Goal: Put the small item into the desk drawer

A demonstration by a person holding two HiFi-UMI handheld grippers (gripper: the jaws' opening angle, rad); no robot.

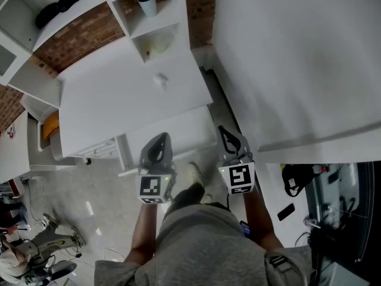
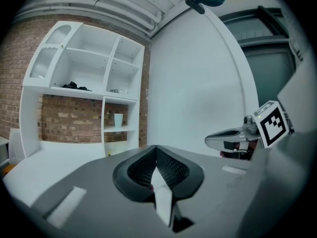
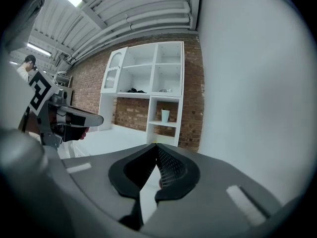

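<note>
Lying on the flat white bench [image 1: 107, 106], the small item [image 1: 161, 79] looks pale and crumpled, well ahead of both sets of fingers and not yet picked up. Left gripper [image 1: 159, 140] and right gripper [image 1: 225, 133] have fingers pressed together on nothing, probably just approaching. Black ribbed rubbery pads [image 2: 171, 170]. Pale cup [image 1: 147, 5] on the shelf beyond.

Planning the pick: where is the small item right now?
In the head view, the small item lies on the white desk, toward its right side, just in front of the shelf unit holding the cup.
</note>
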